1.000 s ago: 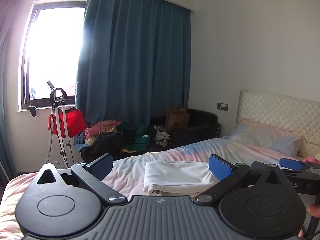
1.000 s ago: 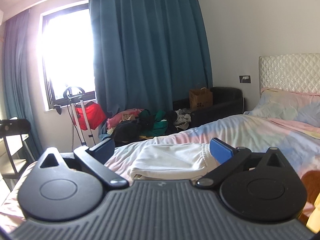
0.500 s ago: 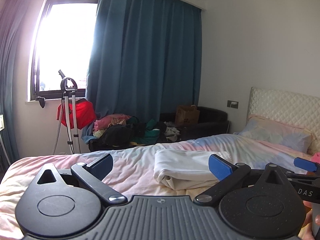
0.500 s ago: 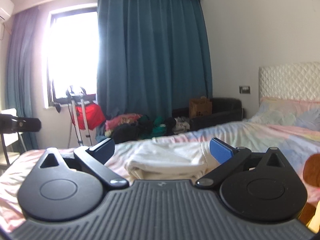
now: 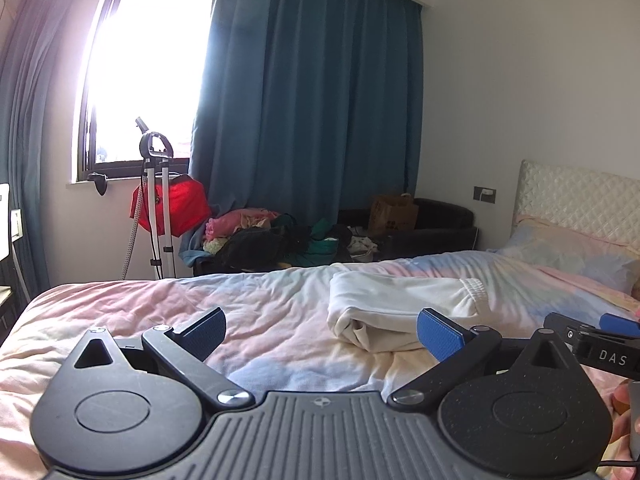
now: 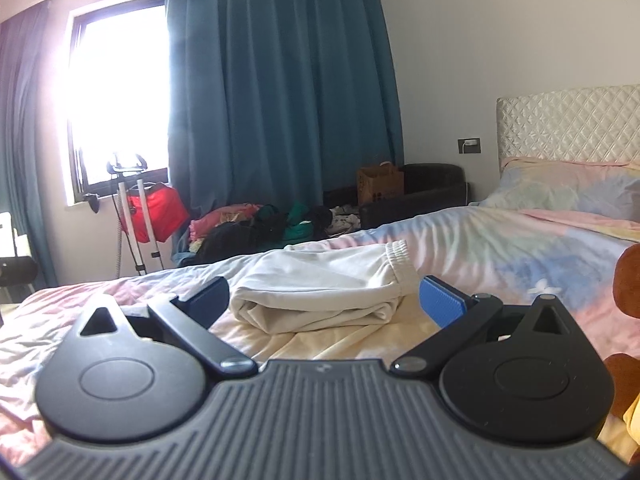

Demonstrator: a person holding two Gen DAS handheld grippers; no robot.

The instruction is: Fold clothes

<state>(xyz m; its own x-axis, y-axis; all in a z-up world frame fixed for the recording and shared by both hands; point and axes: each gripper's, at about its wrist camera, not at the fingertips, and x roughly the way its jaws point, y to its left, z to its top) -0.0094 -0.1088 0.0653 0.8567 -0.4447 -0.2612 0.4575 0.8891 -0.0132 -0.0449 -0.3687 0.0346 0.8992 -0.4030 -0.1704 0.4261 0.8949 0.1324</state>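
A cream-white garment point(image 5: 400, 308) lies folded into a thick bundle on the pastel bed sheet point(image 5: 260, 312); in the right wrist view the same garment point(image 6: 320, 292) shows its elastic waistband at the right end. My left gripper point(image 5: 322, 330) is open, low over the sheet, with the bundle ahead and to the right of it. The right gripper point(image 6: 324, 300) is open too, and the folded garment lies just beyond the gap between its fingers. Part of the right gripper point(image 5: 600, 338) shows at the right edge of the left wrist view.
A heap of unfolded clothes point(image 5: 272, 236) lies on a dark sofa beyond the bed, beside a red bag on a stand point(image 5: 168, 208) and a paper bag point(image 5: 394, 212). Pillows and a quilted headboard point(image 6: 568, 128) are at the right. A brown plush toy point(image 6: 628, 280) sits at the right edge.
Both grippers have shifted left and dropped lower over the bed, so the folded garment now sits further right in the left view. Both stay open; the garment has not moved.
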